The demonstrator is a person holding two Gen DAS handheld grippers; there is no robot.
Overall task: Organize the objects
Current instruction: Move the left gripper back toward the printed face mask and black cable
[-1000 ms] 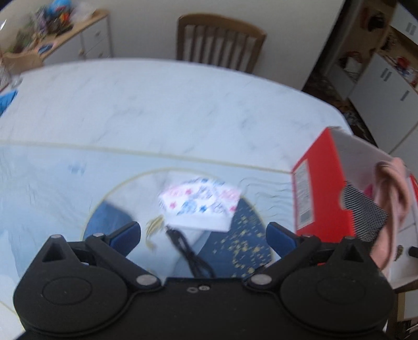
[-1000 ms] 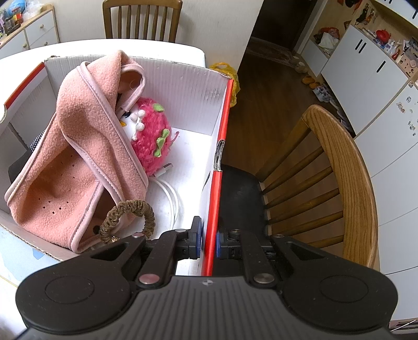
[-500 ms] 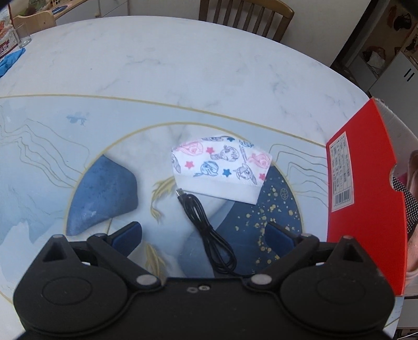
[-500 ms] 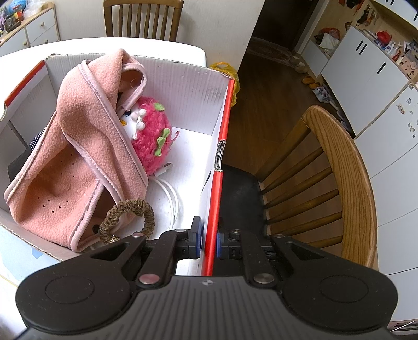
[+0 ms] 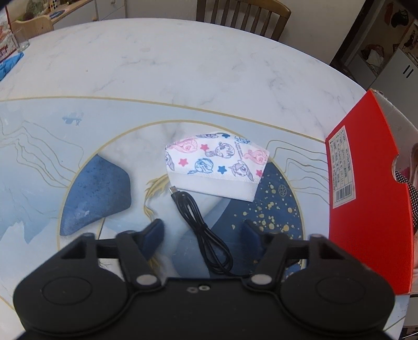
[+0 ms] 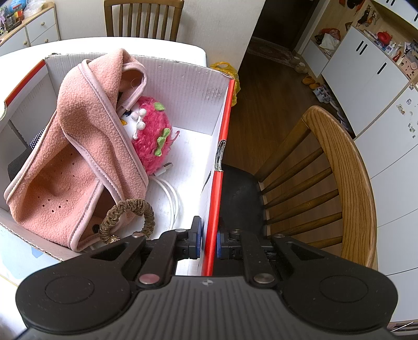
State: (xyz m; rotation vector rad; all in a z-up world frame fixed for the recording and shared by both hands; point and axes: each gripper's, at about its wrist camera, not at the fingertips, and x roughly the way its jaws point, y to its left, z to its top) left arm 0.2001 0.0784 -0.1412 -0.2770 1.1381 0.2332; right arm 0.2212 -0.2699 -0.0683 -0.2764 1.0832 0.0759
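Observation:
A black USB cable lies coiled on the table mat, and my left gripper is open with its fingers on either side of it. A white cartoon-print face mask lies just beyond the cable. The red cardboard box stands at the right. My right gripper is shut on the box's right wall. Inside the box are a pink fleece garment, a pink plush toy, a white cable and a brown scrunchie.
The marble table carries a blue and gold printed mat. A wooden chair stands right of the box and another at the table's far side. A glass stands far left.
My left gripper has tilted down and moved over the black cable, and its fingers have narrowed around it. My right gripper has stayed shut on the box wall.

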